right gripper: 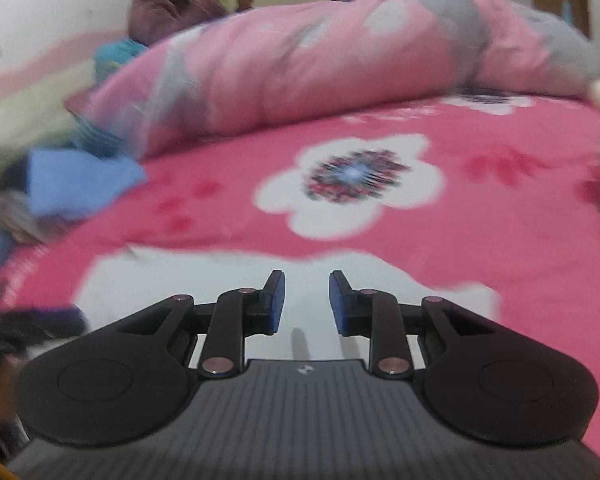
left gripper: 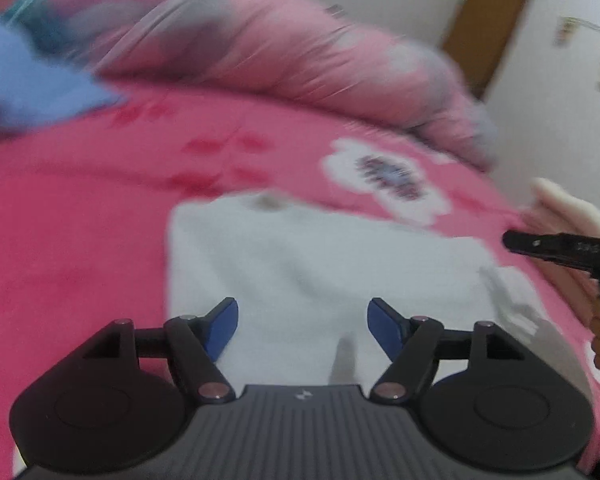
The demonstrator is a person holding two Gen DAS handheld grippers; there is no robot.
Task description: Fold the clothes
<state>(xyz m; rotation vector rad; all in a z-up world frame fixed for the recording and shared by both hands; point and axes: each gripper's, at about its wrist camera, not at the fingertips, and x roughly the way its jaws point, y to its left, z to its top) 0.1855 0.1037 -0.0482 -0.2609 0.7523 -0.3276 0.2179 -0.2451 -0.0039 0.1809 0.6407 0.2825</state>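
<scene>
Hovering over a white garment (left gripper: 320,264) spread flat on the pink bedsheet (left gripper: 80,220).
Left gripper (left gripper: 302,324) gapes wide, right gripper (right gripper: 307,304) narrowly apart, both empty; blur smears the garment's edges, and each gripper's body hides its near part.

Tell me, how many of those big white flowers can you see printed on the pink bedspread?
2. One white flower lies mid-bed beyond the white garment; another sits further back beside the rolled quilt. More may be hidden under clothes.
</scene>
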